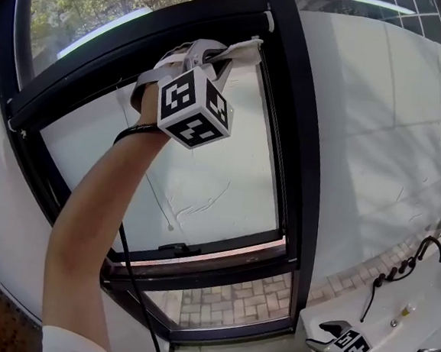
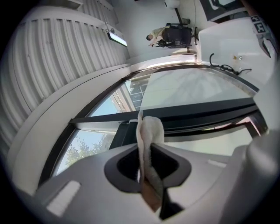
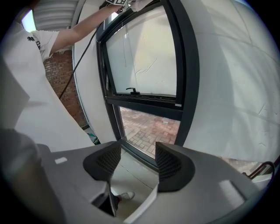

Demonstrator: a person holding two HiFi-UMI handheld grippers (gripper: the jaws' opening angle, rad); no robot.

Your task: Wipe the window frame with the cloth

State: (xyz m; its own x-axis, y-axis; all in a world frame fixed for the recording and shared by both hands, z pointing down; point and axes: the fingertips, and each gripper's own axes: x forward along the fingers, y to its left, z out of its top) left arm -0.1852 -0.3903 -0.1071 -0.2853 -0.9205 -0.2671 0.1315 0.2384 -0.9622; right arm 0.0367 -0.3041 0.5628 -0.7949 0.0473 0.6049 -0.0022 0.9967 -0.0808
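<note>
Lowest and closest to the person, the right gripper (image 1: 331, 336) hangs by a white ledge (image 1: 411, 318) at the bottom right of the head view. Its own view shows the right gripper (image 3: 133, 159) with its jaws spread apart and nothing between them, only pale floor and a shoe (image 3: 125, 195) below. A bare left forearm (image 1: 97, 222) reaches up from the lower left, with a thin black cable (image 1: 131, 278) running beside it. The forearm ends at the left gripper (image 1: 219, 55), raised high against the window. In its own view the left gripper (image 2: 146, 151) has its jaws pinched together on a white cloth (image 2: 151, 130), whose folded end sticks out past the fingertips. In the head view the cloth (image 1: 245, 49) lies against the underside of the top bar of the black window frame (image 1: 288, 108), close to the corner where that bar meets the upright post. The left gripper view shows the same dark frame (image 2: 197, 109) just beyond the cloth. Lower down a small black handle (image 1: 177, 247) sits on the bottom rail of the sash. Through the glass there is brick paving (image 1: 233, 299) below and leafy trees (image 1: 105, 0) above.
</note>
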